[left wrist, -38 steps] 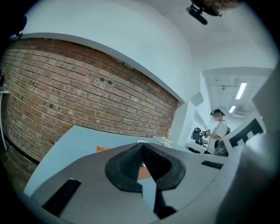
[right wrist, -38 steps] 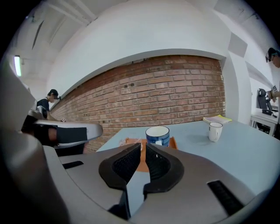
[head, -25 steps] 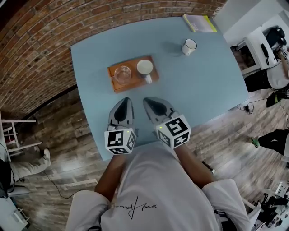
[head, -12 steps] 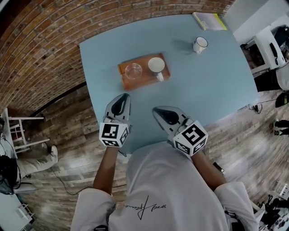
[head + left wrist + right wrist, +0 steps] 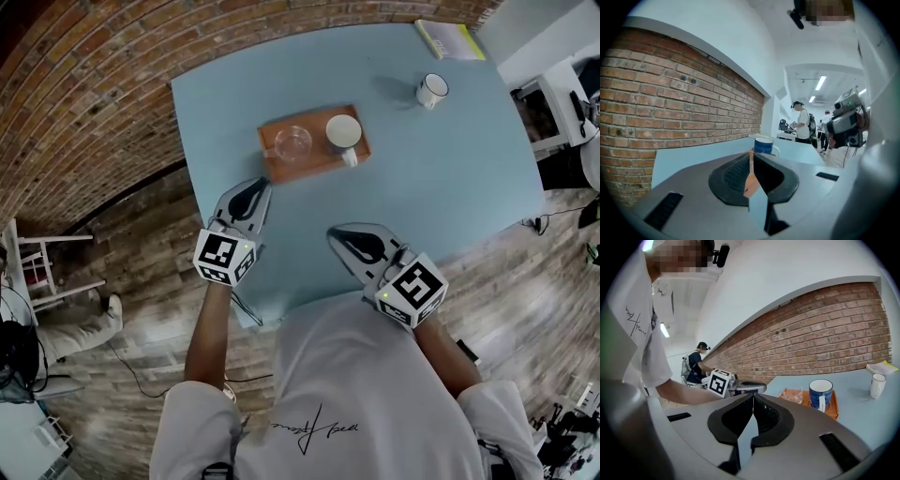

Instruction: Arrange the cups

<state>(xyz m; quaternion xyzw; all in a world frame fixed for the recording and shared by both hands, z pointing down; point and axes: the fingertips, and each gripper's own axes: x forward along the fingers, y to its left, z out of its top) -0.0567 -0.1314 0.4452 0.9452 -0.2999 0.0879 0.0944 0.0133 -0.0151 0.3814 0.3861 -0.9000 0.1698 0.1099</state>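
An orange tray (image 5: 316, 160) lies on the light blue table (image 5: 441, 178). On it stand a clear glass cup (image 5: 293, 142) and a blue mug (image 5: 343, 131) with a white inside. A white mug (image 5: 432, 90) stands alone at the far right. My left gripper (image 5: 255, 191) is shut and empty, just short of the tray's near left corner. My right gripper (image 5: 344, 235) is shut and empty too, further back from the tray. The left gripper view has the blue mug (image 5: 763, 145) straight ahead of the left gripper (image 5: 752, 158). In the right gripper view, the blue mug (image 5: 820, 393), glass cup (image 5: 795, 394) and white mug (image 5: 877, 385) stand to the right of the right gripper (image 5: 753, 398).
A yellow-edged book (image 5: 450, 39) lies at the table's far right corner. A brick wall (image 5: 84, 84) runs along the table's left and far sides. The near table edge is at my body. Other people and desks show far off in both gripper views.
The two grippers have drawn apart. The left one shifted left and rolled; the right one slid right and back toward my body. Both stayed shut.
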